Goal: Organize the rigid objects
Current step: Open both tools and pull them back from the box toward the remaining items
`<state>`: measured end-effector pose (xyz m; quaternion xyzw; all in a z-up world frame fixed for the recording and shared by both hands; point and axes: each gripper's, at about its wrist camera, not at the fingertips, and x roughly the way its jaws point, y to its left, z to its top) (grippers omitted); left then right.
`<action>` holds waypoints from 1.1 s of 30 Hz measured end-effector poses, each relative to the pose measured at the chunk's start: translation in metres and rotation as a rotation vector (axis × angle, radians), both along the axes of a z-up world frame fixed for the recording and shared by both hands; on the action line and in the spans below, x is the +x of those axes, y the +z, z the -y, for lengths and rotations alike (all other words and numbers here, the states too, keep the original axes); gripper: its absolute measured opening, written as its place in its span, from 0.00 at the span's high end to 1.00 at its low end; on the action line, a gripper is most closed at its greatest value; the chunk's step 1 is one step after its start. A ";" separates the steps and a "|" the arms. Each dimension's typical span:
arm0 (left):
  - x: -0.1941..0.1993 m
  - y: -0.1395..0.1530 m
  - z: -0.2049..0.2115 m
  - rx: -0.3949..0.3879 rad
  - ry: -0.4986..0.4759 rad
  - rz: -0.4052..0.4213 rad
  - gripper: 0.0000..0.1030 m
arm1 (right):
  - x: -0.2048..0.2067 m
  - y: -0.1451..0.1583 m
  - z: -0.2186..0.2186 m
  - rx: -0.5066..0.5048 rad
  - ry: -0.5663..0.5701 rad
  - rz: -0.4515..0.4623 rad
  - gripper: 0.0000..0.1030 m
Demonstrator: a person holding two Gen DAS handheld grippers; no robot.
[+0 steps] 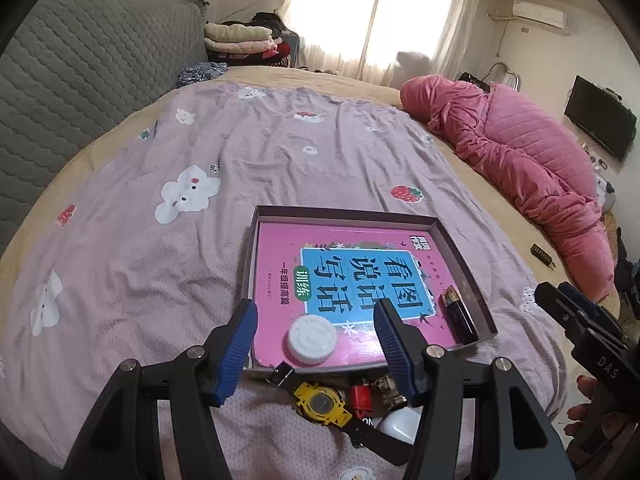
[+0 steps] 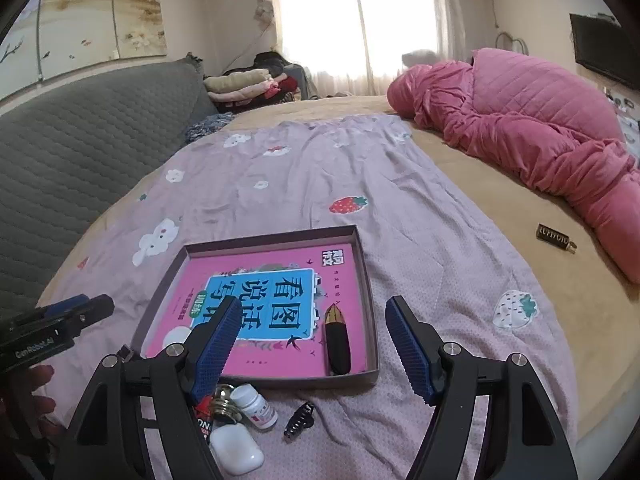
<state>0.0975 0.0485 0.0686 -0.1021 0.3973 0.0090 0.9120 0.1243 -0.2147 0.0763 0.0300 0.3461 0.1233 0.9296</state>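
A shallow grey tray (image 2: 366, 280) was seen at lower centre, lined by a pink book (image 2: 256, 292). A white cap (image 1: 312, 338) and dark lighter (image 2: 337, 340) lay inside. Below its near edge, a yellow watch (image 1: 322, 404), pill bottle (image 2: 256, 404), white case (image 2: 236, 450) and hair clip (image 2: 299, 418) were clustered.

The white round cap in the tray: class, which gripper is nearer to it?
Left. The left gripper hovers open right over the white cap; the right gripper sits further right, beside the lighter.

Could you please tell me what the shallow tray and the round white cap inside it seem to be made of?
Shallow grey-purple tray: likely matte cardboard, given thin, straight folded walls. Round white ribbed cap: probably moulded plastic, with a dull, embossed top.
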 end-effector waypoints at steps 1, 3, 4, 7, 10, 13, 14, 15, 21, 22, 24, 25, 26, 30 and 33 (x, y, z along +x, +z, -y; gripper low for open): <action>-0.002 0.001 0.001 0.002 -0.001 0.002 0.42 | -0.001 0.000 -0.001 -0.001 0.004 0.002 0.27; -0.005 0.001 0.001 0.012 0.001 0.004 0.42 | -0.003 0.001 -0.002 -0.001 0.006 0.003 0.27; -0.006 0.001 0.003 0.018 0.000 0.003 0.42 | -0.004 0.001 -0.002 0.001 0.007 0.004 0.27; -0.012 -0.002 0.005 0.017 -0.006 -0.005 0.42 | -0.005 0.001 -0.002 0.002 0.009 0.004 0.27; -0.015 -0.004 0.006 0.017 -0.010 -0.009 0.42 | -0.008 0.003 -0.003 -0.002 0.018 0.007 0.27; -0.020 -0.004 0.007 0.025 -0.011 -0.007 0.42 | -0.012 0.004 -0.005 -0.008 0.029 0.011 0.27; -0.022 -0.004 0.007 0.026 -0.011 -0.008 0.42 | -0.013 0.004 -0.005 -0.011 0.032 0.013 0.27; -0.023 -0.005 0.007 0.026 -0.012 -0.009 0.42 | -0.015 0.004 -0.006 -0.014 0.034 0.014 0.27; -0.035 -0.010 0.004 0.045 -0.013 -0.017 0.42 | -0.025 -0.001 -0.008 -0.049 0.048 0.020 0.27; -0.037 -0.011 0.004 0.046 -0.011 -0.020 0.42 | -0.026 -0.002 -0.008 -0.052 0.052 0.016 0.27; -0.042 -0.014 0.003 0.046 -0.015 -0.026 0.42 | -0.029 -0.005 -0.008 -0.060 0.056 0.011 0.27; -0.045 -0.015 0.003 0.048 -0.015 -0.029 0.42 | -0.030 -0.007 -0.007 -0.062 0.057 0.008 0.27; -0.047 -0.017 0.002 0.049 -0.016 -0.032 0.42 | -0.031 -0.009 -0.006 -0.063 0.057 0.004 0.27; -0.055 -0.023 0.004 0.054 -0.028 -0.050 0.42 | -0.036 -0.015 -0.002 -0.069 0.055 -0.009 0.27; -0.059 -0.027 0.007 0.060 -0.035 -0.057 0.42 | -0.039 -0.018 0.001 -0.081 0.058 -0.014 0.27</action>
